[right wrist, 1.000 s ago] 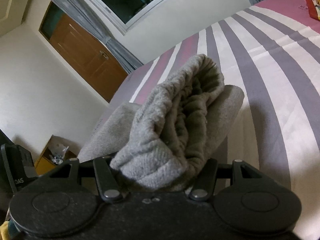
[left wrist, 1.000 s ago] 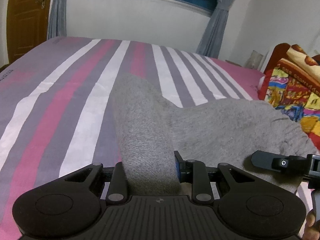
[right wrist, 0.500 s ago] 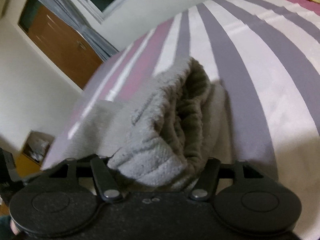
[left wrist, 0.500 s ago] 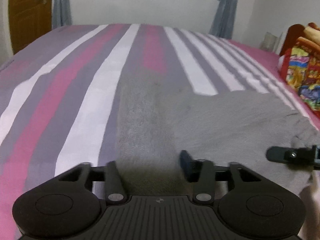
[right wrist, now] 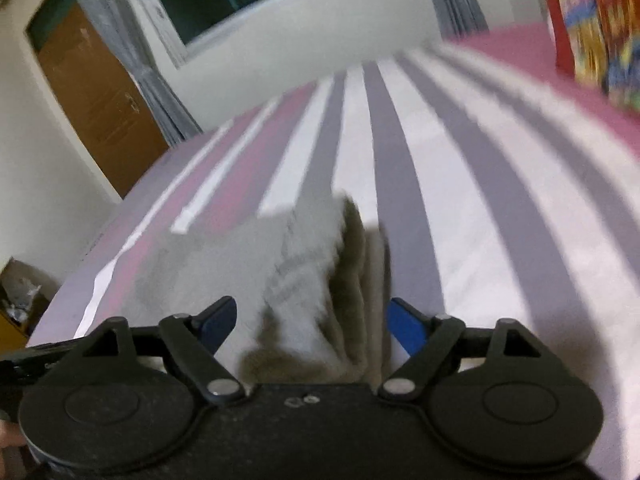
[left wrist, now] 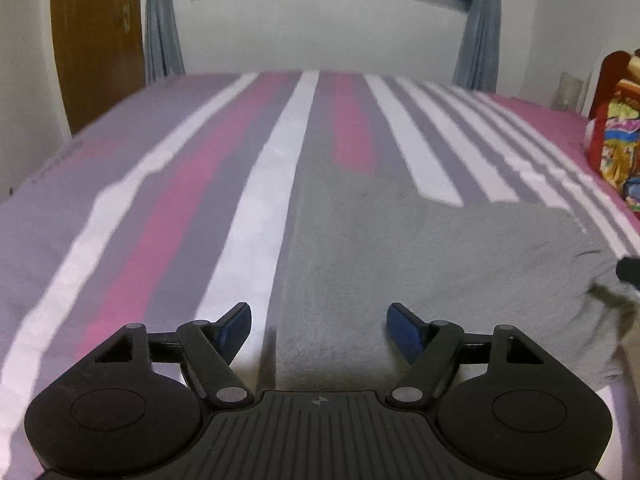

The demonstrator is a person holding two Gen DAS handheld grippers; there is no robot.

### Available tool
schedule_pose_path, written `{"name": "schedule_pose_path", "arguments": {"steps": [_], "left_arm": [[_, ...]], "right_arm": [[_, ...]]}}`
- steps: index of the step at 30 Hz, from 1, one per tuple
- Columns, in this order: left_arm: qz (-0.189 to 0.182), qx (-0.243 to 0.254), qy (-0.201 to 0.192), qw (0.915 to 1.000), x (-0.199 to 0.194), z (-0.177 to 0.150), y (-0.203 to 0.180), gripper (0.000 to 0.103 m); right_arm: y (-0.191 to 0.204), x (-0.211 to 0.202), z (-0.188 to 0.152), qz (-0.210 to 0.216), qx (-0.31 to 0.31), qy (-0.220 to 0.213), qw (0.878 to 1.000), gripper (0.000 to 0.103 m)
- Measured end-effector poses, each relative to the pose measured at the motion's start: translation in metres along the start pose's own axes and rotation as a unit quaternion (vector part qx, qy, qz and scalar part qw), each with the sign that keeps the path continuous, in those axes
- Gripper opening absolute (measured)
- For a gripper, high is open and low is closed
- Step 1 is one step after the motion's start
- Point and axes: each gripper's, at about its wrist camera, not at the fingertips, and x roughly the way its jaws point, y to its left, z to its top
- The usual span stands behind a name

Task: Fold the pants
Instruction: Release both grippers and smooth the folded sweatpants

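While the left gripper (left wrist: 318,322) sees the grey pants (left wrist: 420,264) flat on the striped bed (left wrist: 160,208), the right gripper (right wrist: 308,320) alone shows their bunched layered edge. Both jaws gape wide, holding nothing. A colourful blanket (left wrist: 618,152) sits at the bed's right edge.

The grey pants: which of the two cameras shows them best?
The left wrist view. There the grey pants lie spread flat across the striped bed, so most of their outline shows. The right wrist view shows only one bunched, blurred end of them, close up between the open right gripper.
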Motion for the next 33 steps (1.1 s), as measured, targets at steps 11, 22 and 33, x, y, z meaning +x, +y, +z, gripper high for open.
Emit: {"name": "schedule_pose_path", "arguments": {"steps": [11, 22, 33], "left_arm": [[-0.006, 0.039, 0.044, 0.9983, 0.01, -0.025, -0.023, 0.074], [-0.004, 0.032, 0.035, 0.9989, 0.0, -0.022, -0.029, 0.075], [-0.001, 0.035, 0.042, 0.9985, 0.008, -0.036, -0.034, 0.076]], "right_arm": [[0.055, 0.016, -0.032, -0.041, -0.138, 0.041, 0.989, 0.063], [0.058, 0.015, -0.036, -0.057, -0.133, 0.05, 0.988, 0.062], [0.056, 0.038, -0.059, -0.095, -0.173, 0.055, 0.979, 0.061]]}}
